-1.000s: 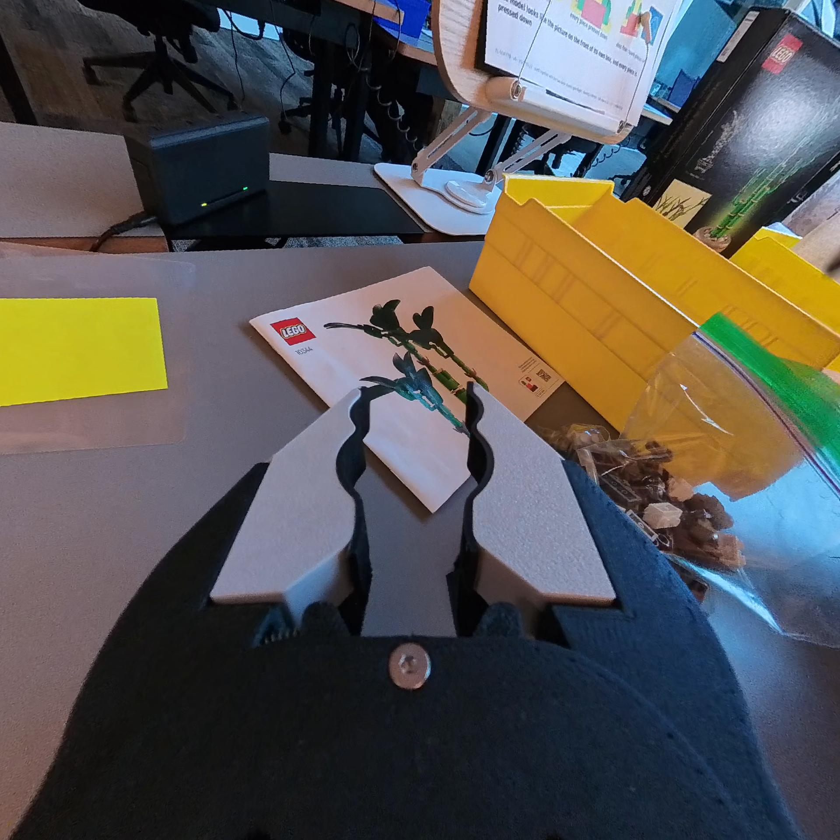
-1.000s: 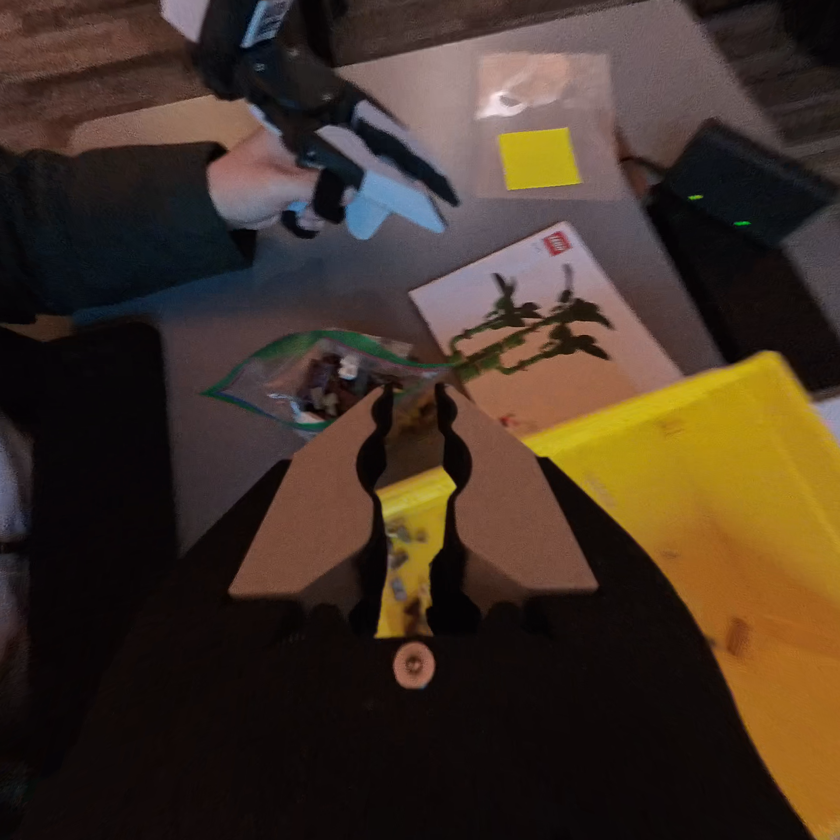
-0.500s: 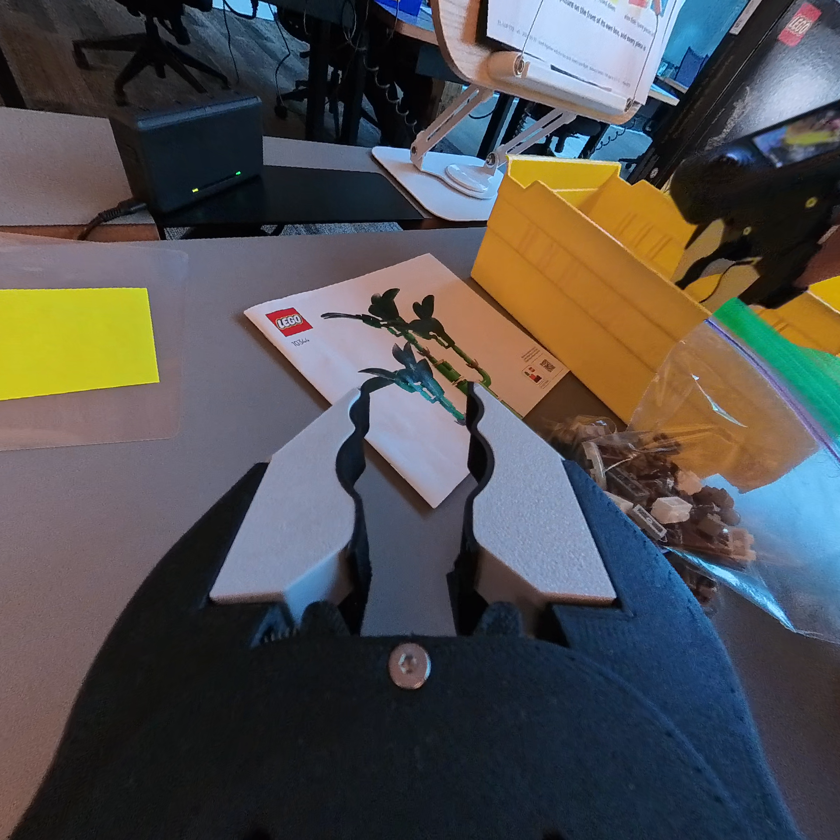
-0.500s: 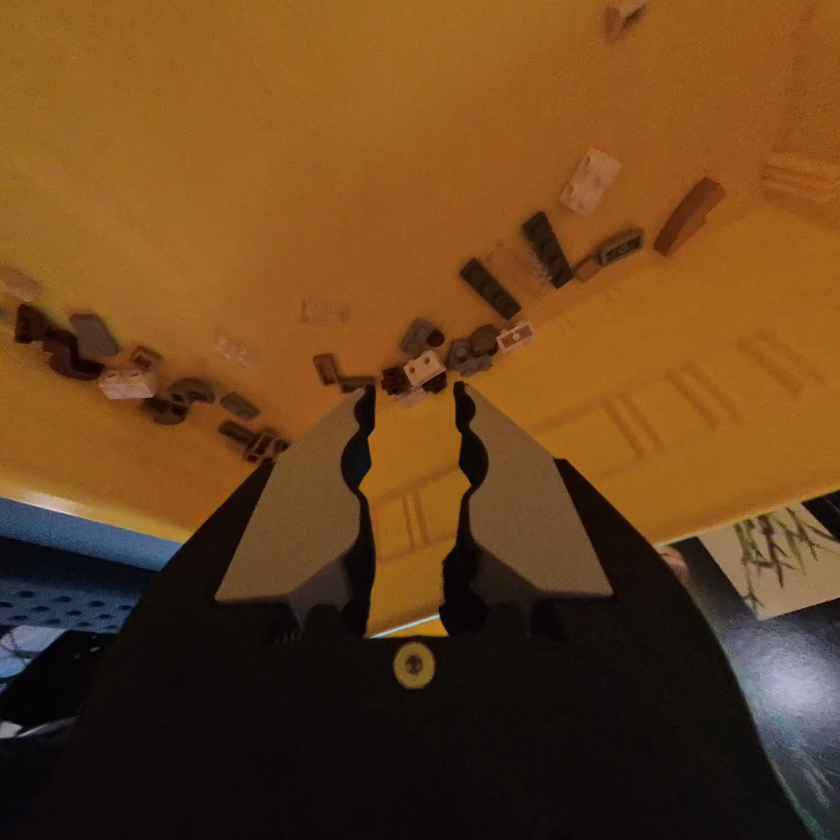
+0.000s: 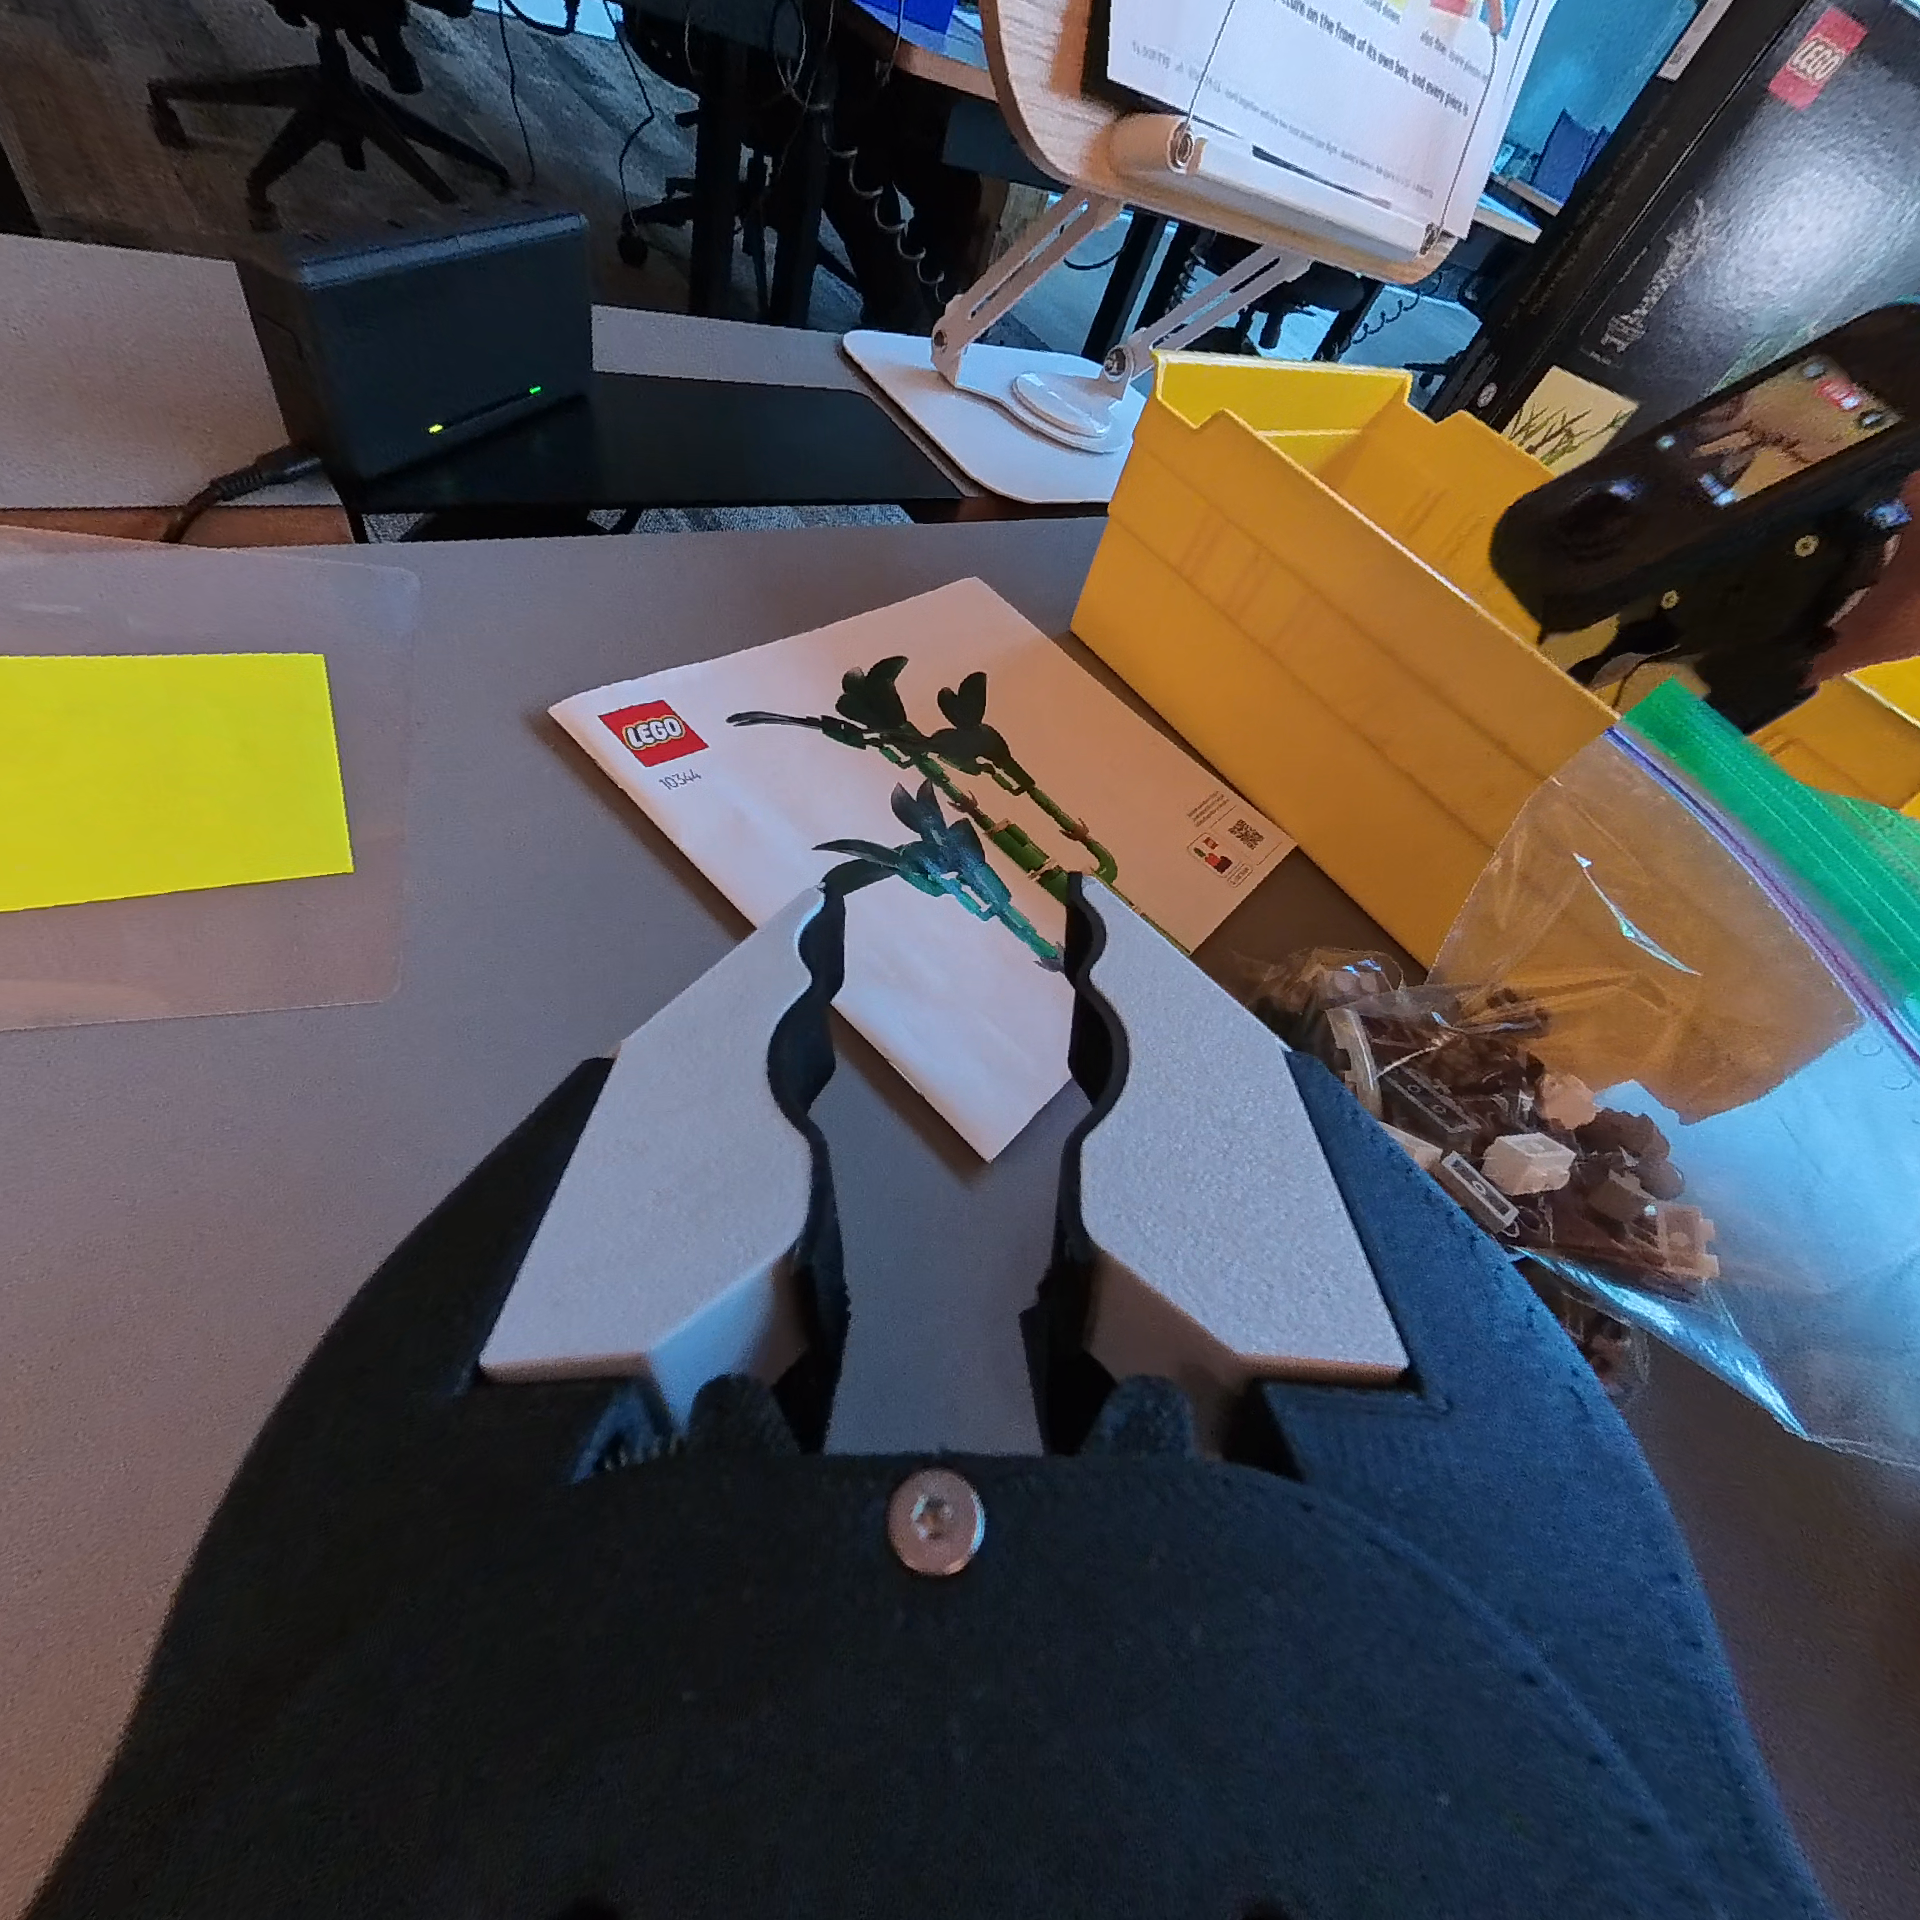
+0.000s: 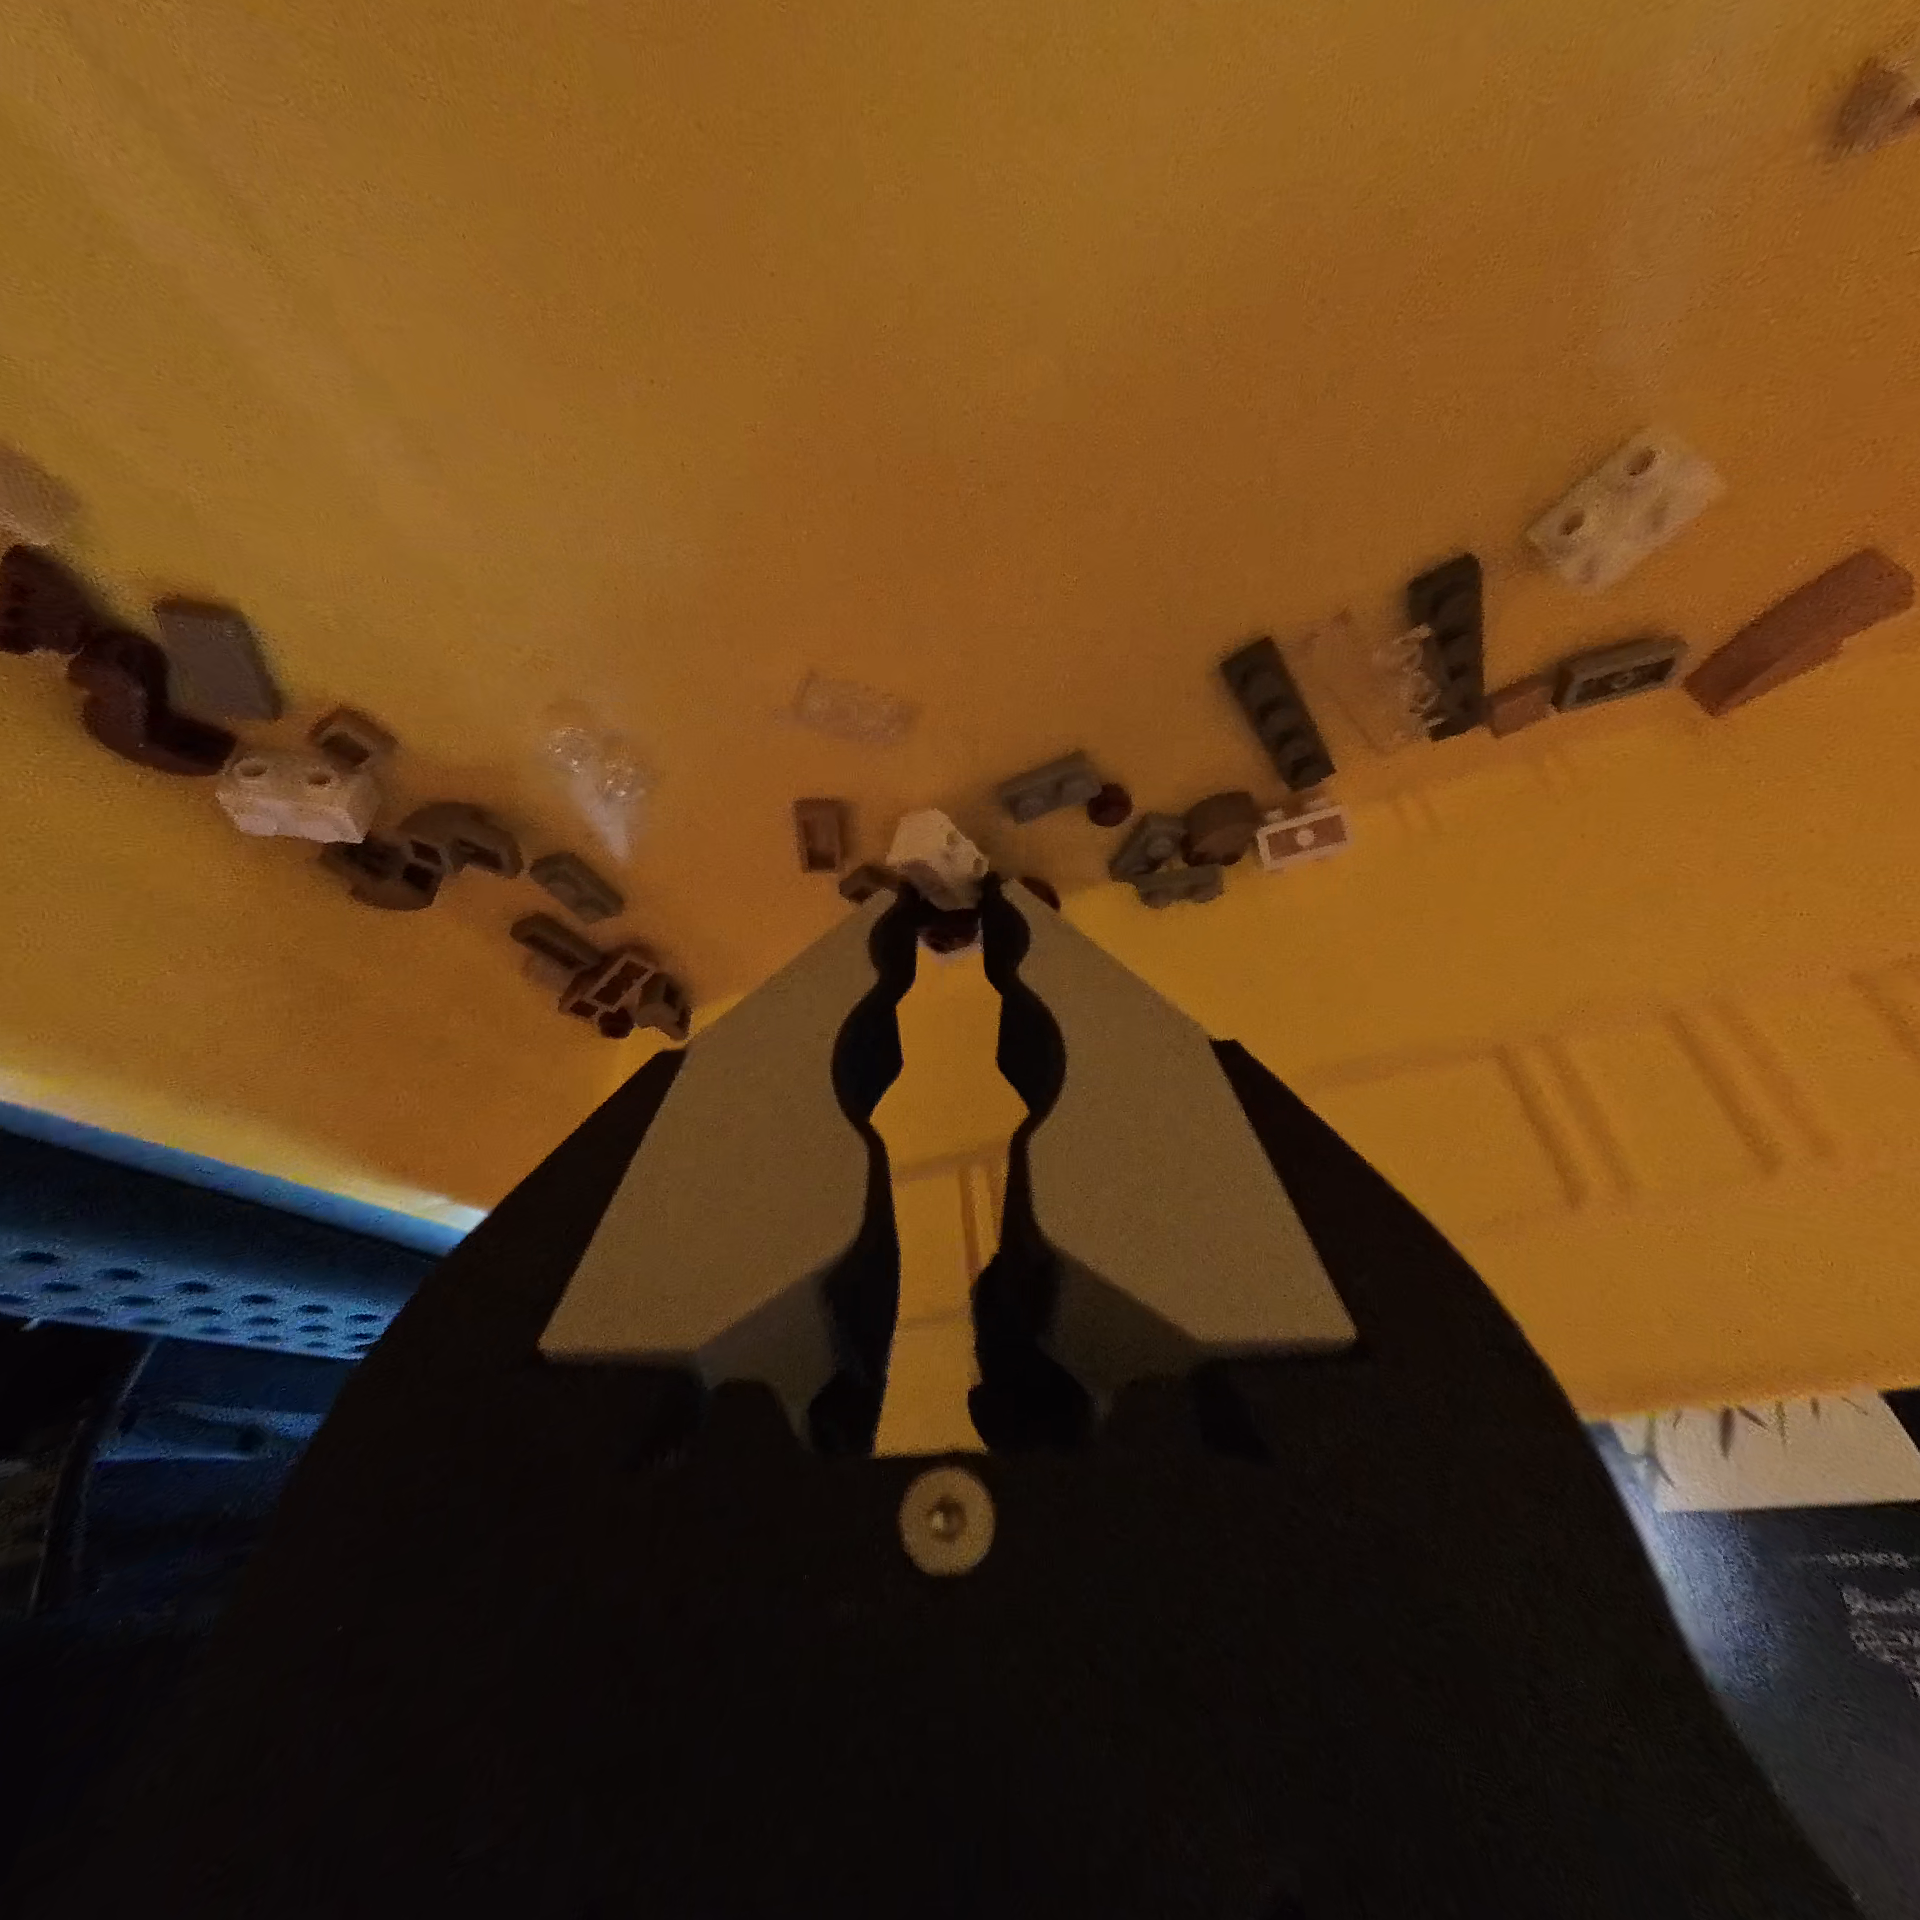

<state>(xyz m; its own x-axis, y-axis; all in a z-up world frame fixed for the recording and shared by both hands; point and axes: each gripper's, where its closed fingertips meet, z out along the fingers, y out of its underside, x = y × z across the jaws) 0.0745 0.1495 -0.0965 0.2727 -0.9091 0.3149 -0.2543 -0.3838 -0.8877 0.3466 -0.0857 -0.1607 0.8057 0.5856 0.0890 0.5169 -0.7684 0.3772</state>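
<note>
Inside the yellow bin (image 6: 935,312), the right gripper (image 6: 943,902) has its fingers nearly together around a small, light, hard white brick (image 6: 935,847), likely slippery, while the left gripper (image 5: 951,899) hangs with fingers apart over the booklet (image 5: 935,862).

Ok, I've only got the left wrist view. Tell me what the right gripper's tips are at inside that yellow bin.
Observer: The right gripper has a small dark red piece between its tips, a white brick just beyond.
Operator: Give me the jaw state.
Observer: Nearly closed around that piece; whether they pinch it, I cannot tell.
Operator: Say what else is there.
Observer: Loose pieces, grey, brown and white, lie strewn across the yellow bin floor.
</note>
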